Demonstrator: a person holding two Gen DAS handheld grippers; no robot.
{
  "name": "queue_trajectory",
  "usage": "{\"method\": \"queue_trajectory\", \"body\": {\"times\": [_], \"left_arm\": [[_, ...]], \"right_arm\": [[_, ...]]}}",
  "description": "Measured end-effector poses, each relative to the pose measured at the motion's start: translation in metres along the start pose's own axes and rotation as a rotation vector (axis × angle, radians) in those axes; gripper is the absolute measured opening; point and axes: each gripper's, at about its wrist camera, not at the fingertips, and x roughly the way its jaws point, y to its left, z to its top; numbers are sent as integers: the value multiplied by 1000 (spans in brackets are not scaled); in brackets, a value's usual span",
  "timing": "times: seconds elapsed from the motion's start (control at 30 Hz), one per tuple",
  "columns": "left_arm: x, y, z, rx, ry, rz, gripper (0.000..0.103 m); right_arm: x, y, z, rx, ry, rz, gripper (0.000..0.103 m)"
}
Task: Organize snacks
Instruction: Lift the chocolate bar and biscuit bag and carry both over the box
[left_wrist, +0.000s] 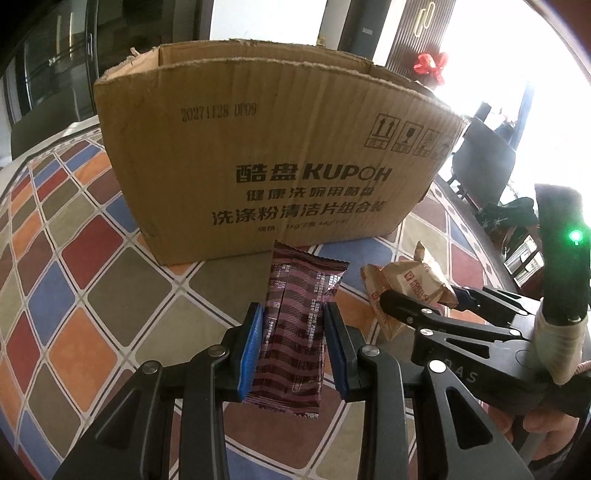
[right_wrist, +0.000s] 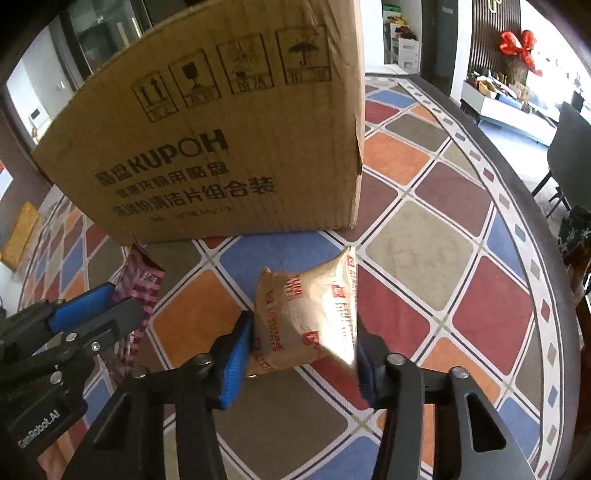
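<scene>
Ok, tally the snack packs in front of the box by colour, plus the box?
Maroon striped pack: 1
Tan packs with red print: 2
Cardboard box: 1
Total: 4

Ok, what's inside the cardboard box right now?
Only a strip of bare inner wall shows above the cardboard box's near rim, seen from the left wrist. Its floor and any contents are hidden behind the front panel.

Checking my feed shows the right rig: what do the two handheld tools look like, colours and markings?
Both are black metal linkage frames with silver rivets and blue ribbed pads. The left tool matches the right tool in build. Seen from the left wrist, the right one carries a black handle with a green light and pale tape wrapping. The left one's body bears white "GenRobot.AI" lettering.
</scene>
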Motion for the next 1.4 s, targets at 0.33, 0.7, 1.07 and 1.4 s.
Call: {"method": "queue_trajectory", "body": {"times": [0.33,0.7,1.07,1.4], "left_arm": [[-31,-4,4,5,-68,-9,33],[-82,-5,26,14,-195,-29,33],[-126,-3,61,35,-320,-11,33],[-134,7,98,23,-354,-2,33]], "right_arm": [[-39,8,2,-19,-98,4,48],[-92,22,20,-44,-238,22,48],[-136,38,47,-78,-367,51,48],[-158,54,82,-138,-439,29,48]]}}
